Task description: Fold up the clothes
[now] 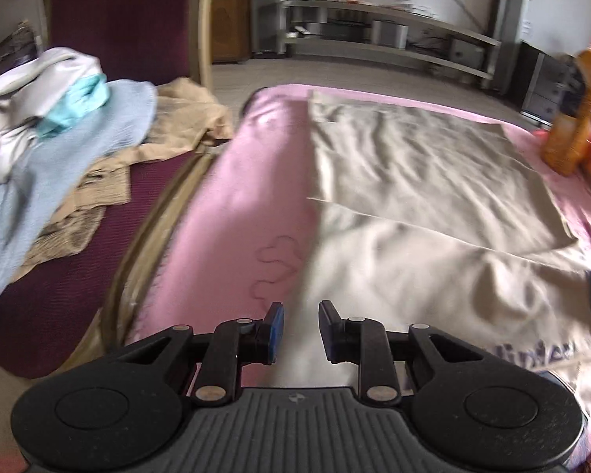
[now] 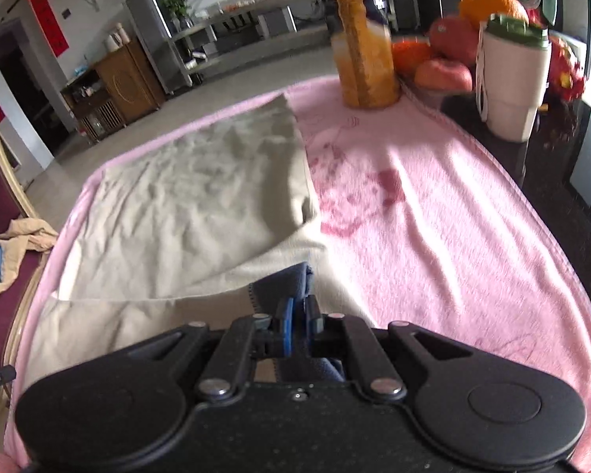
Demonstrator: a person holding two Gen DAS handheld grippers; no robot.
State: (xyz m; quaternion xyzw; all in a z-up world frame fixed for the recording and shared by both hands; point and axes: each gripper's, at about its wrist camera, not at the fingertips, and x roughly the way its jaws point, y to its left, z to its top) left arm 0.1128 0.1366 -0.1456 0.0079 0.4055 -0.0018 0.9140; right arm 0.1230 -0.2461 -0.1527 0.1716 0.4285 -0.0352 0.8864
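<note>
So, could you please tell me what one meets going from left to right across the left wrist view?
Pile of clothes → tan garment → pink blanket → beige shirt → orange juice bottle.

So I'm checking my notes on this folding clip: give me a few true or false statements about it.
1. The beige garment lies on a pink blanket. True.
2. The left tool clamps the garment. False: its jaws are apart, nothing between them.
3. The right tool pinches a dark blue trim. True.
4. The orange bottle lies on its side. False: it stands upright.
</note>
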